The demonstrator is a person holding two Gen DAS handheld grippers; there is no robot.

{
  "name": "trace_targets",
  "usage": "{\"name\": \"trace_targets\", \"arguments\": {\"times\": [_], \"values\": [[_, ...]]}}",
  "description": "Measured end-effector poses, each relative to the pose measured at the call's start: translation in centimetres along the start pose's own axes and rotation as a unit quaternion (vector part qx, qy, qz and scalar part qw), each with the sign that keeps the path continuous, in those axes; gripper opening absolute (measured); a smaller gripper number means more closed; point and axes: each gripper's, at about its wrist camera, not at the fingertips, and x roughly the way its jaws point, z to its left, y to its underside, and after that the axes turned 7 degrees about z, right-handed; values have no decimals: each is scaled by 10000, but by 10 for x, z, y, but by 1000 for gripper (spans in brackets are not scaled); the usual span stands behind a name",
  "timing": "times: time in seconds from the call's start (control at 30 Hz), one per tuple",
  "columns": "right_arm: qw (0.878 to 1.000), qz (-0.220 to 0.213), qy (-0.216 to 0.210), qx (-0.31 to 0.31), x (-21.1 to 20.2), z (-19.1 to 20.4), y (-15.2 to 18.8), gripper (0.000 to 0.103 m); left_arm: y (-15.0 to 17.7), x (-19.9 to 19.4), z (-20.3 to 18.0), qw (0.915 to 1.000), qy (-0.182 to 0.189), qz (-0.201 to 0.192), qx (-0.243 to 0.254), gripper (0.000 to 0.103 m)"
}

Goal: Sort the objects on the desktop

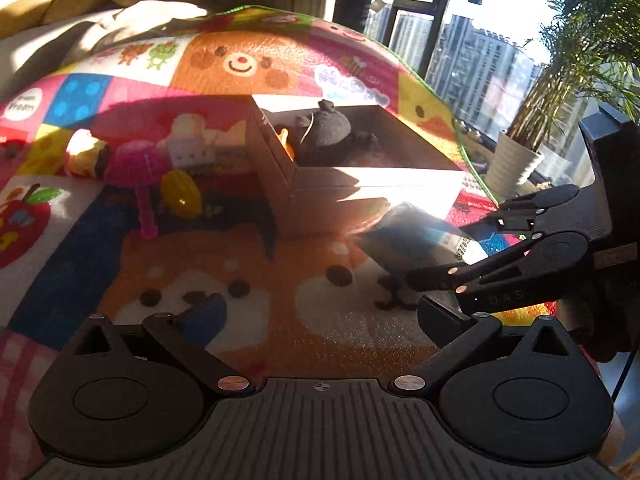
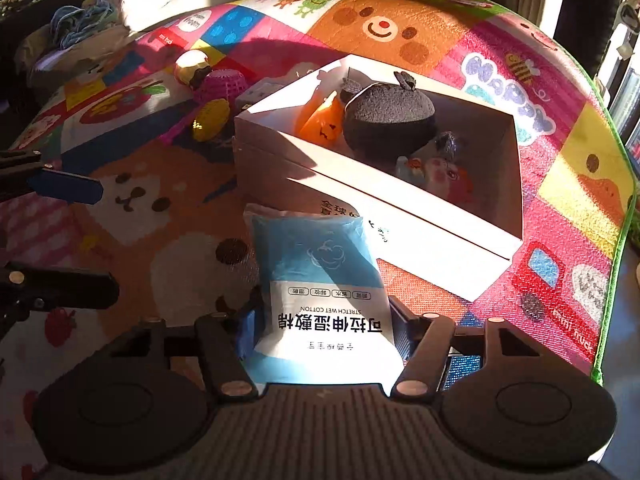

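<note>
Left gripper spread wide over the play mat, holding nothing. Beyond, loose toys: pink ball wand, yellow ball. Then the white box, with a grey plush and orange toy inside. Right gripper clamped on the blue cotton-pad pack (print upside down), just before the box.
</note>
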Motion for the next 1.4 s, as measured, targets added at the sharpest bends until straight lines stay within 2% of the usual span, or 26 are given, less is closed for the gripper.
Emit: {"name": "trace_targets", "arguments": {"times": [0.13, 0.23, 0.3, 0.37, 0.47, 0.5, 0.53, 0.57, 0.6, 0.67, 0.77, 0.87, 0.93, 1.0, 1.07, 1.17, 1.27, 1.33, 1.4], "values": [[9998, -131, -101, -74, -31, 10, 8, 59, 4, 4, -5, 9999, 12, 112, 8, 103], [9966, -620, 216, -504, -62, 21, 5, 59, 7, 7, -10, 9999, 63, 145, 49, 103], [9860, -1098, 728, -1017, -79, 26, -5, 59, 7, 7, -13, 9998, 86, 137, 66, 103], [9667, -1450, 1309, -1652, -83, 29, -20, 59, 7, 7, -14, 9999, 70, 119, 54, 103], [9344, -1697, 1975, -2431, -65, 28, -47, 60, 7, 4, -15, 10000, 38, 62, -7, 103], [9249, -1756, 2116, -2626, -57, 26, -55, 63, 8, 2, -14, 10000, 32, 45, -33, 103], [9199, -1750, 2206, -2730, -51, 24, -61, 75, 9, 0, -14, 10000, 18, 35, -52, 103], [9178, -1675, 2326, -2748, -42, 22, -71, 82, 10, -1, -12, 10000, -2, 25, -63, 103], [9209, -1624, 2333, -2667, -38, 18, -77, 88, 11, -3, -10, 10000, -23, 17, -68, 103], [9314, -1537, 2201, -2458, -34, 12, -79, 88, 15, -5, -5, 9999, -78, 26, -91, 103], [9400, -1443, 2081, -2287, -30, 8, -70, 88, 18, -1, 8, 9995, -190, 111, -218, 103], [9647, -1254, 1602, -1670, -29, -4, -62, 81, 19, 2, 16, 9989, -283, 127, -360, 103], [9820, -1148, 1137, -977, -31, -18, -68, 53, 19, 4, 19, 9986, -261, 103, -438, 103], [9914, -1084, 726, -95, -30, -37, -79, 41, 18, 6, 19, 9985, -244, 98, -484, 103], [9915, -1052, 477, 605, -24, -53, -89, 36, 17, 7, 17, 9986, -231, 97, -459, 103], [9843, -624, -188, 1643, 6, -72, -93, 36, 17, 6, 13, 9991, -194, 64, -373, 103], [9858, -813, -448, 1396, 10, -57, -85, 37, 17, 6, 14, 9994, -213, 37, -285, 103], [9857, -816, -699, 1302, 12, -51, -85, 37, 17, 10, 18, 9991, -272, 87, -317, 103], [9848, -782, -768, 1343, 15, -52, -87, 37, 17, 12, 23, 9985, -351, 84, -406, 103]]}}
